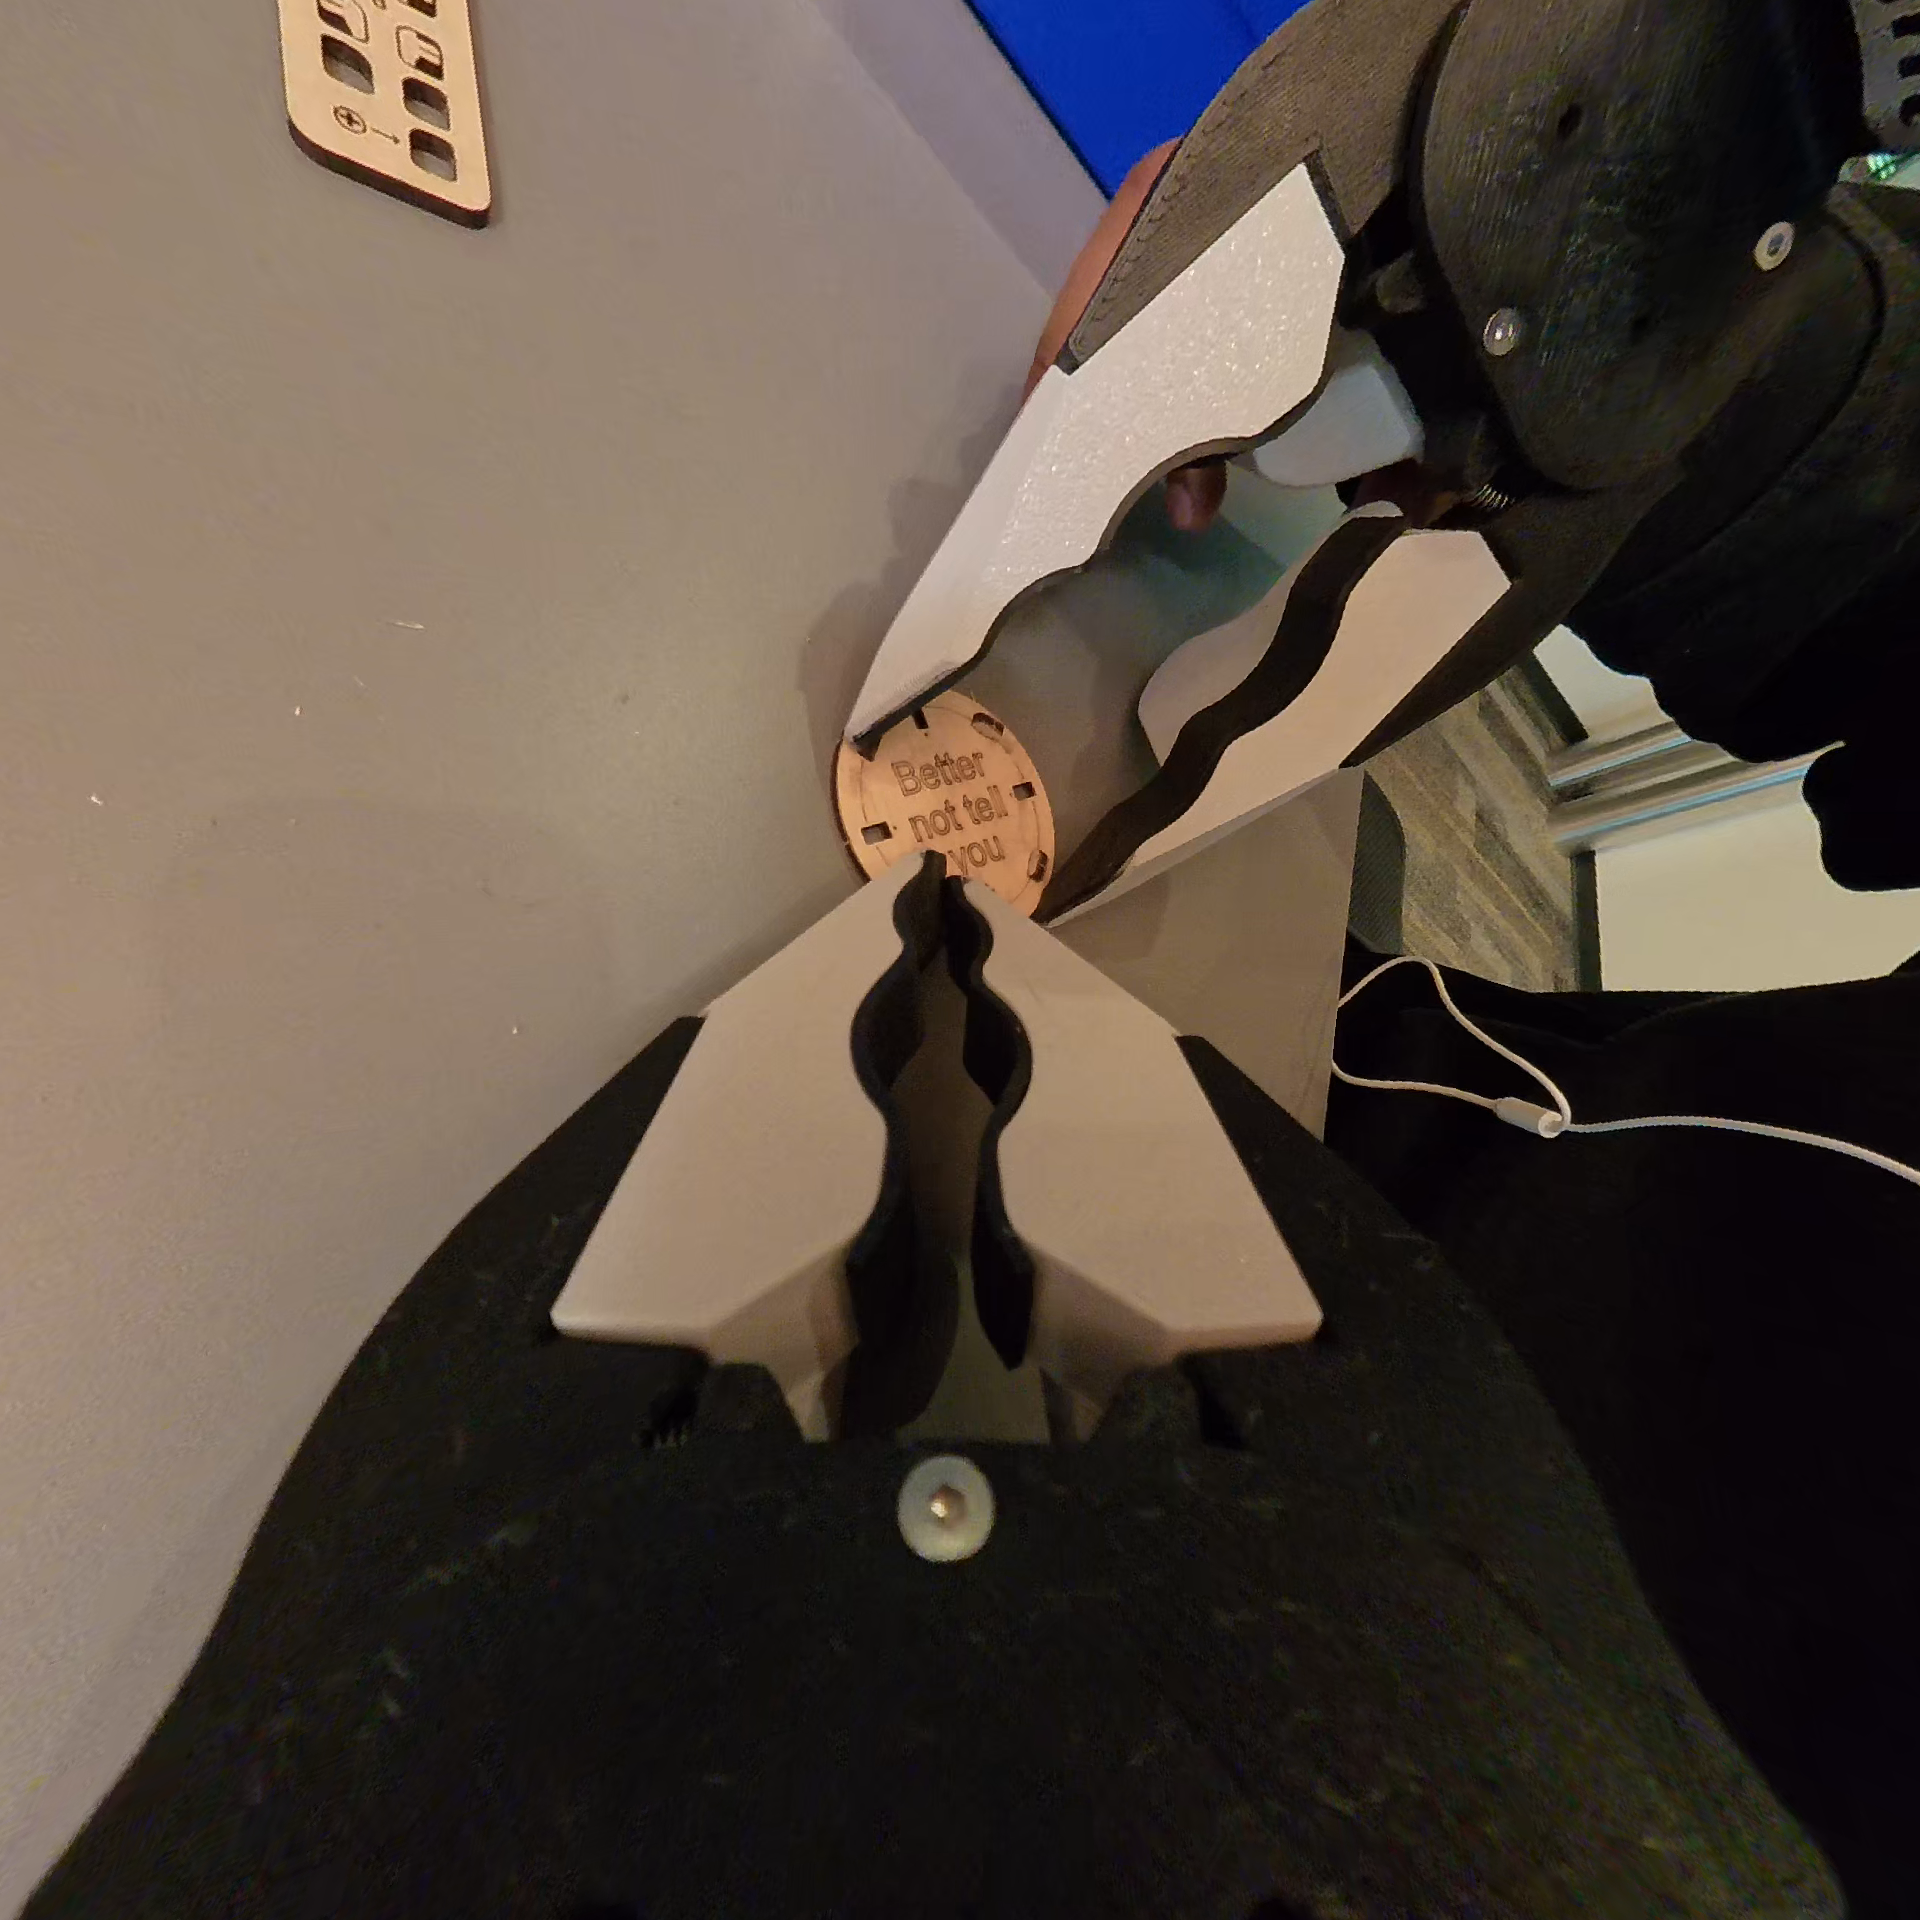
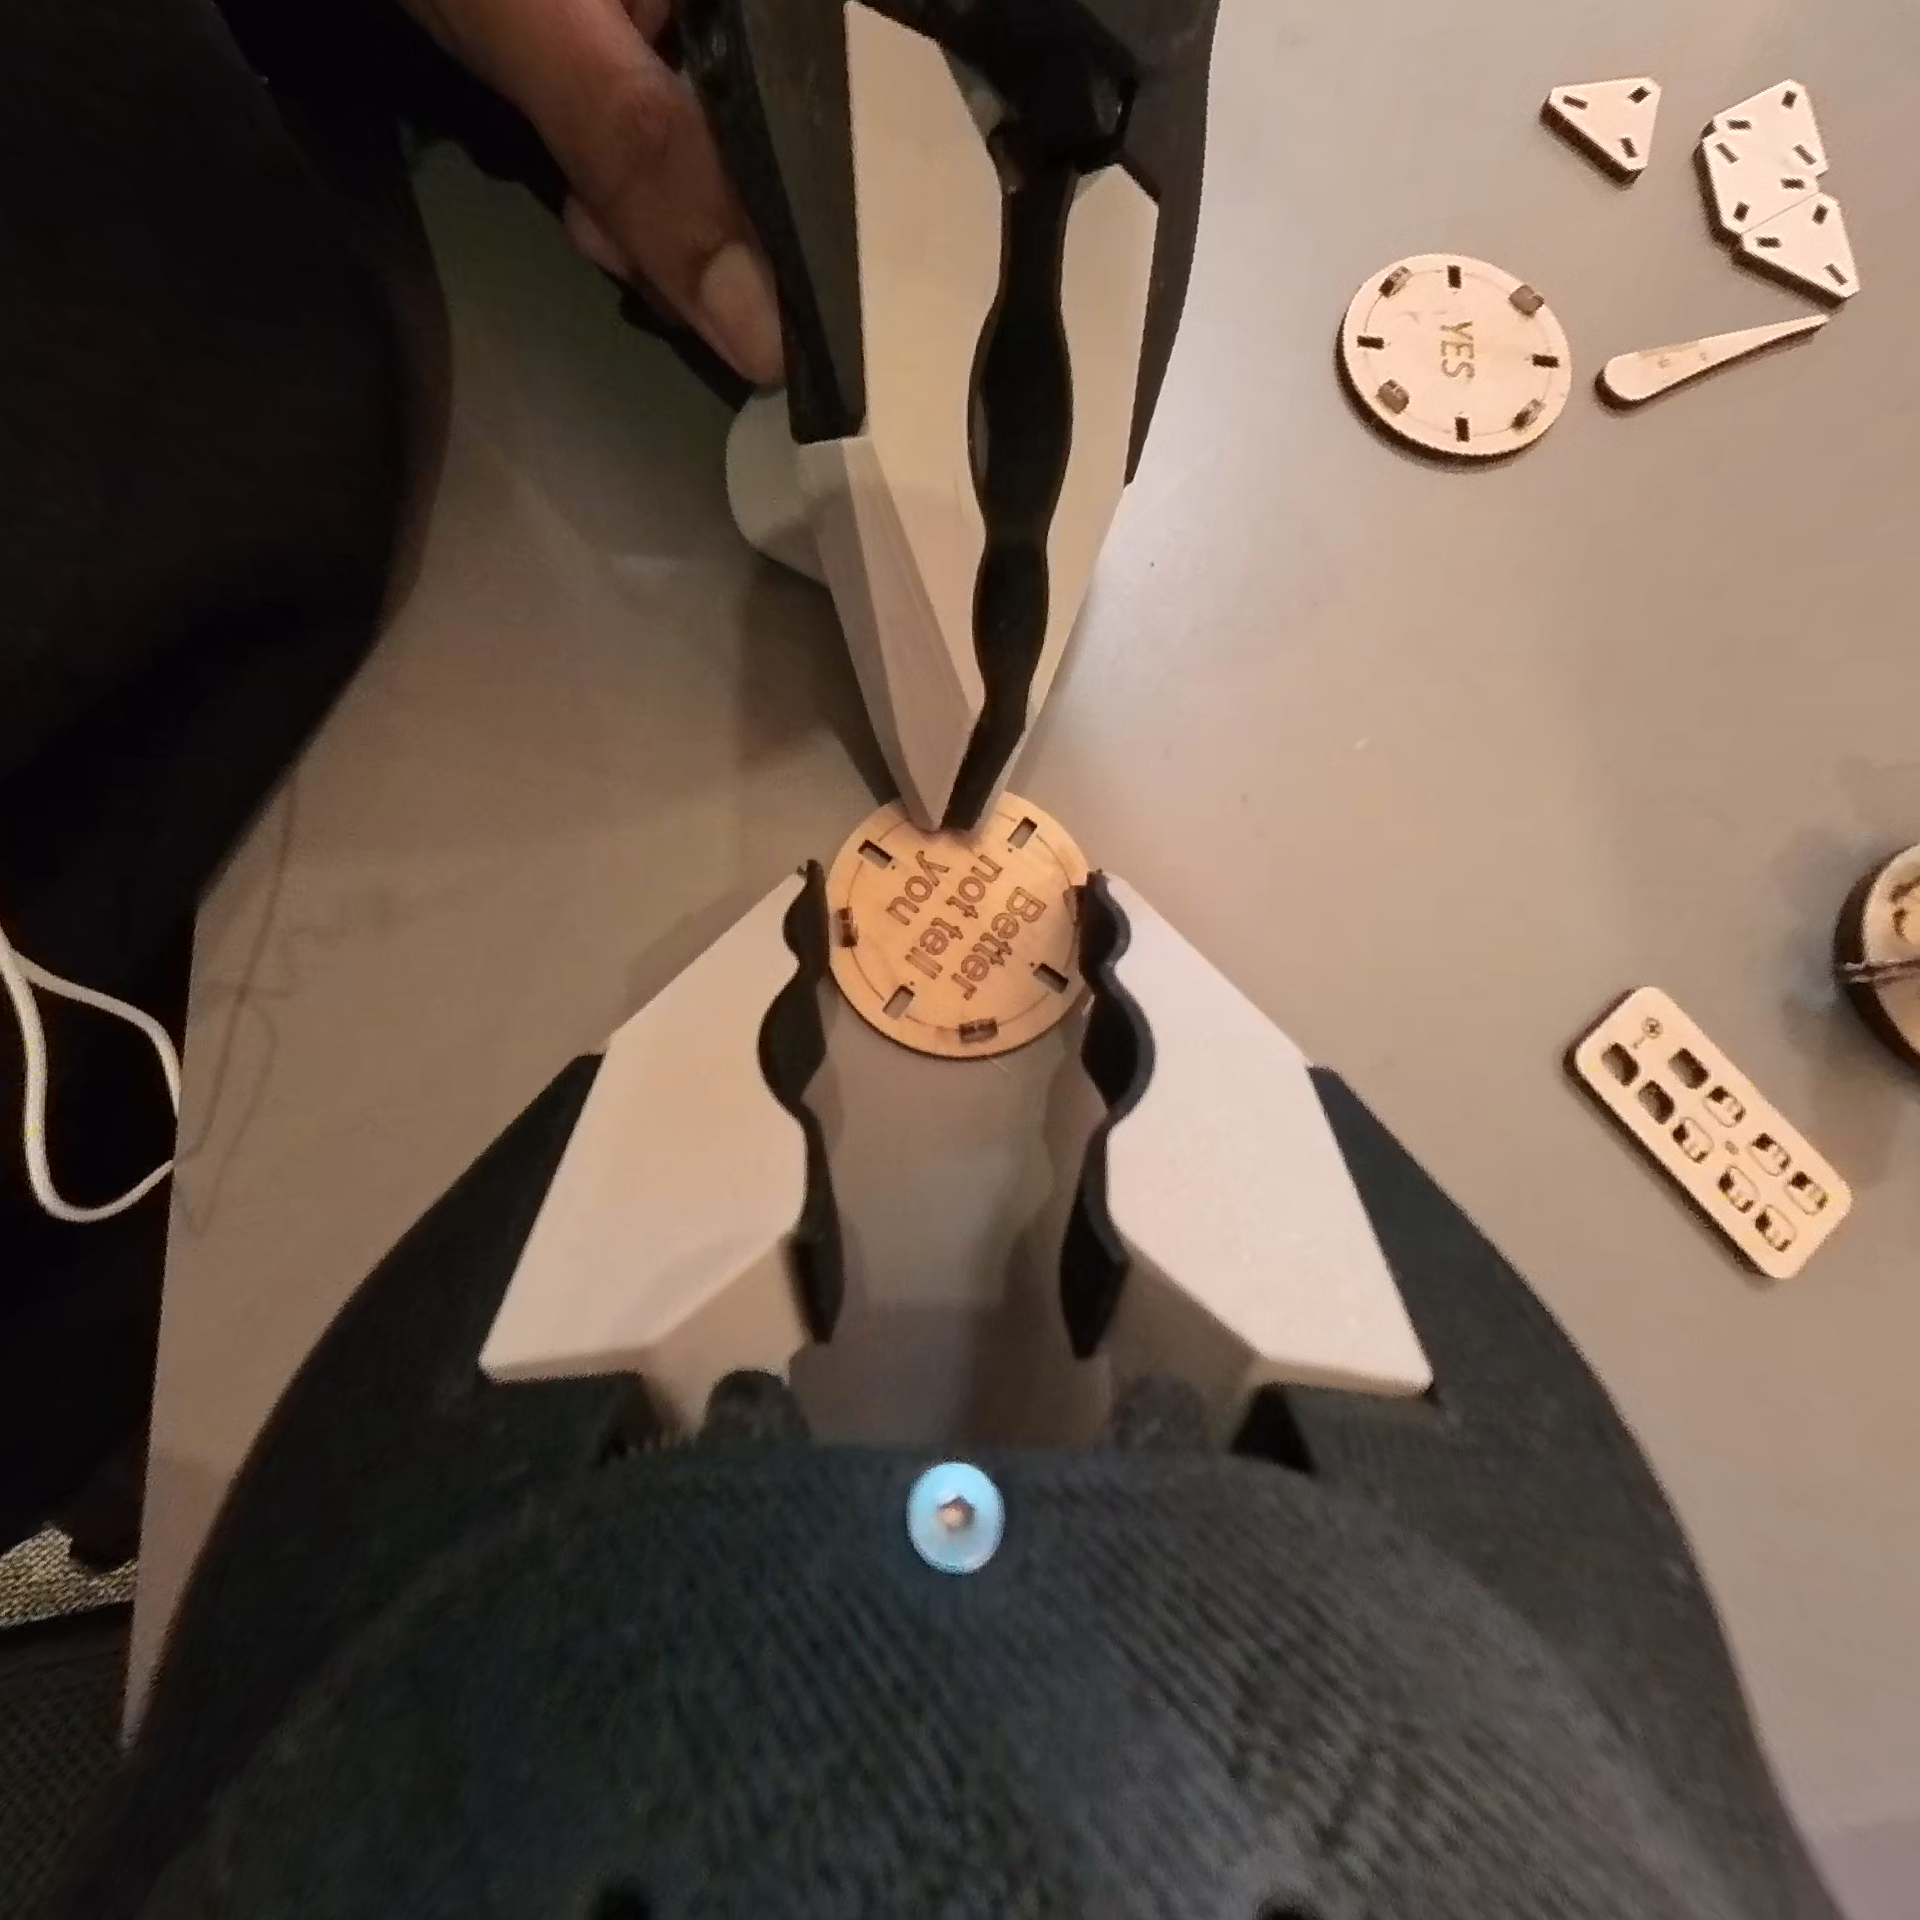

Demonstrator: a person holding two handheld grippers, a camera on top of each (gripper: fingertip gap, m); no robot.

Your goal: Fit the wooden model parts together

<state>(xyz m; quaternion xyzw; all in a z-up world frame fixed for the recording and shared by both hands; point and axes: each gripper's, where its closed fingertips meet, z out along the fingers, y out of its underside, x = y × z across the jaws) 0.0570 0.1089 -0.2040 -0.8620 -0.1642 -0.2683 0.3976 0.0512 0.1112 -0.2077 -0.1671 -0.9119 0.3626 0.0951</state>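
Right claw (image 2: pixel 948 899) clamped on engraved wooden disc (image 2: pixel 961 940); left claw (image 1: pixel 940 883) together, tips on disc.

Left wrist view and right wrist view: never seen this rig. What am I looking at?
No robot here: a person holds two hand-held grippers, each with a camera looking along its jaws. The left wrist view shows the left gripper, jaws shut, with its tips on the rim of an engraved wooden disc. The right wrist view shows the right gripper, whose jaws press the disc's edge from both sides on the grey table. Off to the side lie a second disc, triangular wooden pieces, a pointer-shaped piece and a slotted plate.
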